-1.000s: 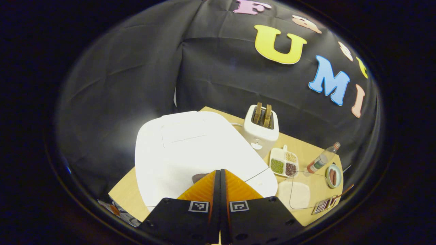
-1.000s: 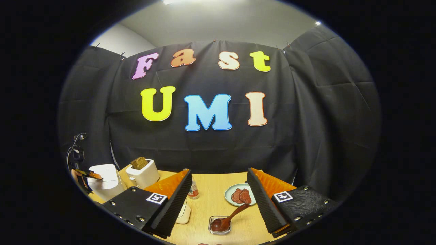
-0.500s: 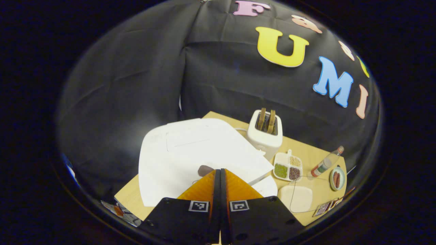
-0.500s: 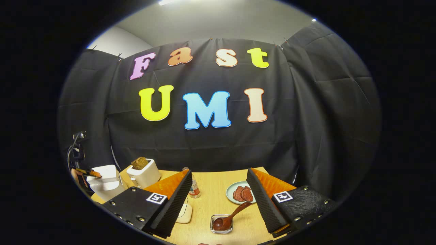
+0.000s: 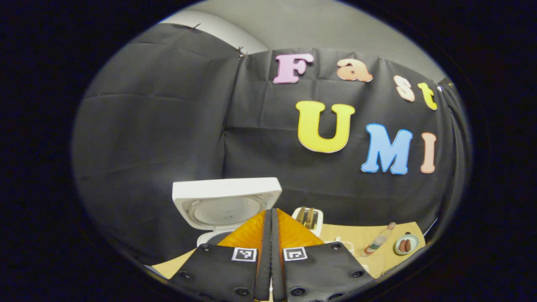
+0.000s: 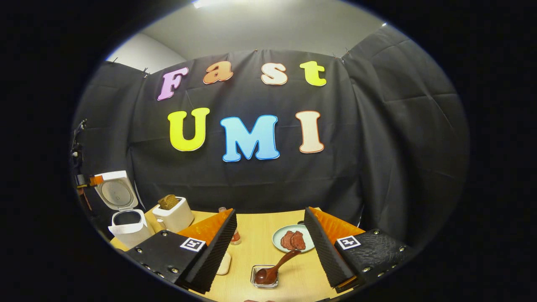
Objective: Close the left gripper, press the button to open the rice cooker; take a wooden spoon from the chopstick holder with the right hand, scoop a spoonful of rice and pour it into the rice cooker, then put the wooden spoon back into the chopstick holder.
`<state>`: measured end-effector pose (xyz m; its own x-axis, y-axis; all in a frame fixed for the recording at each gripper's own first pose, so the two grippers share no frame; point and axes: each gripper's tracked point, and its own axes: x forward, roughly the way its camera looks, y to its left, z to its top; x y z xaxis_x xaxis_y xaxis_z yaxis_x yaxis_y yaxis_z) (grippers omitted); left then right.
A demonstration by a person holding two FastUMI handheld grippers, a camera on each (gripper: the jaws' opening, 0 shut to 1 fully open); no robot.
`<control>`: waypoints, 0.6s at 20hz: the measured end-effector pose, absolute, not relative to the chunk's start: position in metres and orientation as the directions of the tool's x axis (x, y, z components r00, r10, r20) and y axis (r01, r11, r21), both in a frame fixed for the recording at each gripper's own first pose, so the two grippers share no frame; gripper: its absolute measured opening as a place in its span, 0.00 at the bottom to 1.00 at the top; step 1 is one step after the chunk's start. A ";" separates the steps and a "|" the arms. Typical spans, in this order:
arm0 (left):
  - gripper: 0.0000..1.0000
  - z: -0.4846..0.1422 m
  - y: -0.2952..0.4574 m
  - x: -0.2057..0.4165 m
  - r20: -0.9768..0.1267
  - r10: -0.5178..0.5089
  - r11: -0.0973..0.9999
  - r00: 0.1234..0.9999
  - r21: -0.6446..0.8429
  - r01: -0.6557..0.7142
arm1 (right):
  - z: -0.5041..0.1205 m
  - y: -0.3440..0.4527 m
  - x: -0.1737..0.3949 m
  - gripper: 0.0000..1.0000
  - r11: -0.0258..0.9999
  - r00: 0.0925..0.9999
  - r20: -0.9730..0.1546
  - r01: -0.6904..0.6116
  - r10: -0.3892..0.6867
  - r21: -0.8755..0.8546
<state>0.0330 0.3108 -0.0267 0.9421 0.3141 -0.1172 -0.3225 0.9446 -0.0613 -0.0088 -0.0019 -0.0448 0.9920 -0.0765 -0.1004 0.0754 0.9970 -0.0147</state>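
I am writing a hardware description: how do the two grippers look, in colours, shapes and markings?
Both look alike. The left gripper has orange wedge-shaped fingers on black bolted plates, each bearing a small square black-and-white marker. The right gripper also shows ribbed black foam pads on its fingers' inner faces.

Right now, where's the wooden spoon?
In the right gripper view, the wooden spoon sits bowl-down in a small clear holder on the table, just in front of the plate, between the open right tool's fingers.

left gripper with black body and orange fingers (image 5: 271,222) had both fingers pressed flat together, nothing between them; right gripper with ridged black pads on orange fingers (image 6: 270,235) was spread wide, level over the table
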 end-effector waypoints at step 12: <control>0.91 0.007 0.071 -0.032 0.052 -0.066 0.997 0.996 -0.048 0.068 | -0.069 -0.047 -0.007 0.98 0.994 0.988 -0.112 0.105 -0.106 -0.015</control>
<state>-0.0319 0.0715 0.0066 0.9965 -0.0659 0.0516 0.0683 0.9965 -0.0478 -0.0069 -0.0466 -0.0689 0.9880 -0.1063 -0.1118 0.1053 0.9943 -0.0148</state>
